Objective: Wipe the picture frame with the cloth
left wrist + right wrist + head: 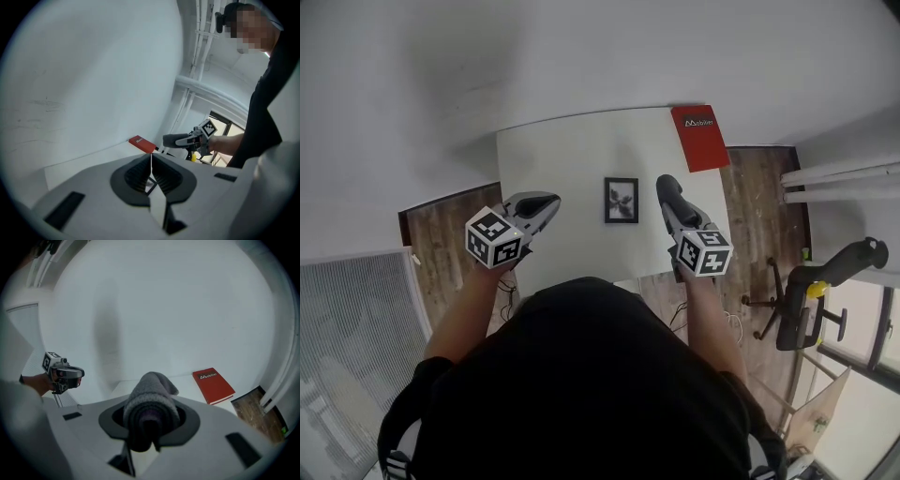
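Note:
A small black picture frame [621, 200] lies flat in the middle of the white table [572, 159]. My right gripper [668, 190] hovers just right of it, shut on a folded grey cloth [667, 184] that covers its tips. In the right gripper view the cloth [151, 401] bulges out between the jaws of the right gripper [150, 416]. My left gripper [549, 202] hangs to the left of the frame, apart from it. The left gripper [151, 160] has its jaws pressed together with nothing between them.
A red book [699, 137] lies at the table's far right corner, also visible as the red book [213, 385]. White walls stand behind and left of the table. A black office chair [802, 305] stands on the wooden floor to the right.

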Tool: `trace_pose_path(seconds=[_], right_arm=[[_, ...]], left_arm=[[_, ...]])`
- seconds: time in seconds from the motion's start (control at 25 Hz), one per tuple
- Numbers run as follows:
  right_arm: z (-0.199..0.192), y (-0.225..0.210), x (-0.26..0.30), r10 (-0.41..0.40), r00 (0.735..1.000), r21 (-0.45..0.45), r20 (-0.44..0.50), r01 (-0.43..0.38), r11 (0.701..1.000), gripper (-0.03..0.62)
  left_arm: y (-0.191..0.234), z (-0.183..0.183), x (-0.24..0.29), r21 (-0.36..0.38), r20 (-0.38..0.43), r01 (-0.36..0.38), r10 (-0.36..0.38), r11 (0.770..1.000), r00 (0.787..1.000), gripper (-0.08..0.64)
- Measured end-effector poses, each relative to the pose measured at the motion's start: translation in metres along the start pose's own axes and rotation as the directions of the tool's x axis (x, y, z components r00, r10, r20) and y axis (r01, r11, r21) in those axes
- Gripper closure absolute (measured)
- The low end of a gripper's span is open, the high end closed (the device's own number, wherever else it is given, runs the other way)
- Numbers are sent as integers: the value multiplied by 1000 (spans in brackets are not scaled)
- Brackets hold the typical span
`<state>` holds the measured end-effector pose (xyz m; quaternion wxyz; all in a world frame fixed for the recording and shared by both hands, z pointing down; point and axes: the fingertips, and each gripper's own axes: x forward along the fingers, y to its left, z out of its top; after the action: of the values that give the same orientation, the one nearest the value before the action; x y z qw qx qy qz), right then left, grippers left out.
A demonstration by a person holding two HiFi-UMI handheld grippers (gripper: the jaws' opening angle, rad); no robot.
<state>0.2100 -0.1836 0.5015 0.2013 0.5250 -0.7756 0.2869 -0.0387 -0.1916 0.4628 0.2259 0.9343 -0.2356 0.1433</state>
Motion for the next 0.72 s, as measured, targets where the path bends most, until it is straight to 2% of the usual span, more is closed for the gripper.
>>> trace_pose_path(seconds=[0.16, 0.36, 0.72], right_arm=[[-5, -11, 22, 9, 999, -42, -42, -11, 999, 482], [-18, -17, 48, 19, 994, -114, -107, -31, 993, 482], [-56, -22, 98, 19, 972, -281, -233, -86, 956, 482]], left_arm=[[8, -18, 15, 13, -47, -27, 28, 1000, 999, 548], [16, -40, 34, -18, -85, -48, 46, 999, 995, 548], [33, -103, 83, -66, -206, -82, 67, 994, 976, 548]])
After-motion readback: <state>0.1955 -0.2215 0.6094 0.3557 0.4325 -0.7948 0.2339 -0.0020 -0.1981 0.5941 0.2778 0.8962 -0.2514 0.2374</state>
